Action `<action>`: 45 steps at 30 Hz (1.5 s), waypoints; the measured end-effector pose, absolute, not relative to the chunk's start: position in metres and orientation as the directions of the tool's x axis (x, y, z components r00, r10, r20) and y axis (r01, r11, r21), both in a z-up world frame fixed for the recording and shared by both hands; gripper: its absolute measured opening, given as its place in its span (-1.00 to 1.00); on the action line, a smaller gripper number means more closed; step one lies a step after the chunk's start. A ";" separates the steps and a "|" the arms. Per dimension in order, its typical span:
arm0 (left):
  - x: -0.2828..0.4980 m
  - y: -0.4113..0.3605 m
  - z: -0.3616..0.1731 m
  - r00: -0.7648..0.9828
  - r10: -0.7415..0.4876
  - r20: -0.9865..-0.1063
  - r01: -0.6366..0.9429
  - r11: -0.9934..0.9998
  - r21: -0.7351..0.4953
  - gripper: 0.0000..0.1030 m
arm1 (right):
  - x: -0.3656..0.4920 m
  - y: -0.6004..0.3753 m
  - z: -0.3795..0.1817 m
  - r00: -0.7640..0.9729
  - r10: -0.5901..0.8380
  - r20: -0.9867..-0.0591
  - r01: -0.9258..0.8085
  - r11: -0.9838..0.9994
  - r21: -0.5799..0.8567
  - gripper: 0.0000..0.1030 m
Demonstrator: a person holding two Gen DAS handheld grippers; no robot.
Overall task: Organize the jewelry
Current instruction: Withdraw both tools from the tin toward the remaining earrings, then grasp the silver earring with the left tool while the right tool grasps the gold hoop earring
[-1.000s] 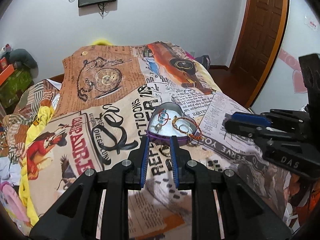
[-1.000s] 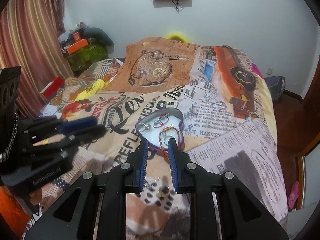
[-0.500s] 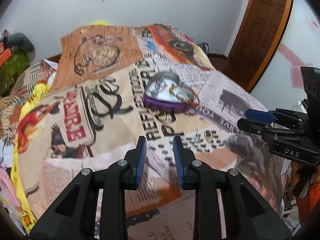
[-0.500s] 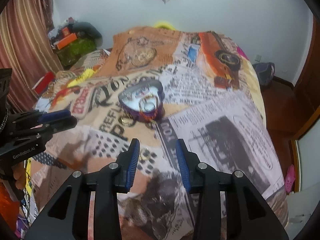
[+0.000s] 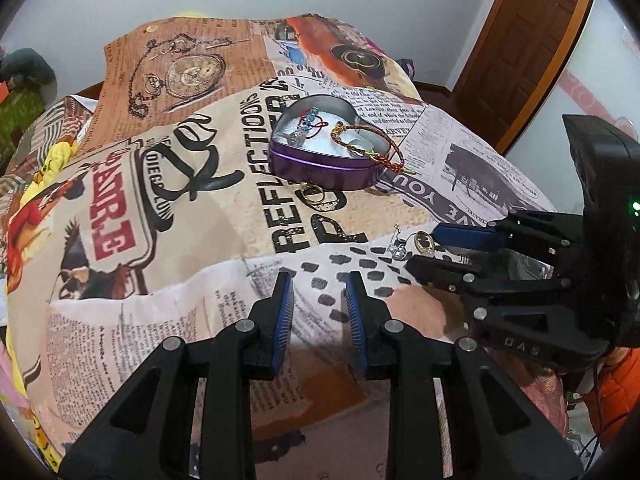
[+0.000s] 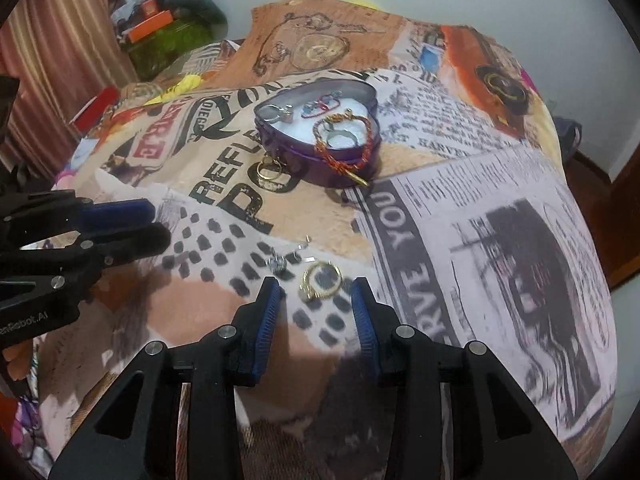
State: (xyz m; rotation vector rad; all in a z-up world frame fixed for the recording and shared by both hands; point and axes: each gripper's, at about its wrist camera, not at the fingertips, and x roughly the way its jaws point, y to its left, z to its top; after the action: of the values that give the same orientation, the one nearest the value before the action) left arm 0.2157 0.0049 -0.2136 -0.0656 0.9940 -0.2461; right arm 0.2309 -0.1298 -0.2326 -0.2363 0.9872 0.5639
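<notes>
A purple heart-shaped tin [image 5: 320,168] [image 6: 280,142] sits on the printed bedspread, holding several pieces; a red-gold braided bracelet [image 5: 376,152] [image 6: 344,160] hangs over its rim. A gold ring [image 5: 314,194] [image 6: 267,170] lies in front of the tin. A gold ring [image 6: 322,280] [image 5: 424,242] and a small silver earring [image 6: 278,262] [image 5: 398,246] lie nearer. My right gripper [image 6: 316,292] is open and empty, its fingers either side of the near gold ring, just short of it. My left gripper [image 5: 319,284] is open and empty over the bedspread, left of these pieces.
The bed's right side drops off toward a wooden door [image 5: 532,40]. Clutter and a green bag [image 6: 168,40] stand past the bed's far left, beside a curtain [image 6: 52,60]. A yellow cloth [image 5: 48,164] lies at the left edge.
Both grippers pulled back from the tin and lowered toward the near bedspread. The right gripper opened wider and came up to the near gold ring.
</notes>
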 end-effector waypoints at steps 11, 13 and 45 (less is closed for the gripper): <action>0.232 -0.028 -0.220 0.479 -0.288 -0.829 0.244 0.951 -0.190 -0.49 | 0.231 -0.138 -0.234 0.426 0.397 -0.813 -0.586 0.806 0.086 -0.83; 0.234 -0.036 -0.221 0.474 -0.293 -0.831 0.262 0.947 -0.185 -0.49 | 0.233 -0.144 -0.233 0.411 0.425 -0.806 -0.580 0.804 0.128 -0.83; 0.231 -0.041 -0.198 0.564 -0.267 -0.782 0.273 0.953 -0.129 -0.78 | 0.231 -0.164 -0.189 0.536 0.437 -0.722 -0.528 0.841 0.116 -0.83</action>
State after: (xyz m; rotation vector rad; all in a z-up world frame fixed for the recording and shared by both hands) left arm 0.2311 -0.0406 -0.1984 0.0071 0.9187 -0.3177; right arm 0.2308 -0.1642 -0.1892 -0.1214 0.8242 0.5760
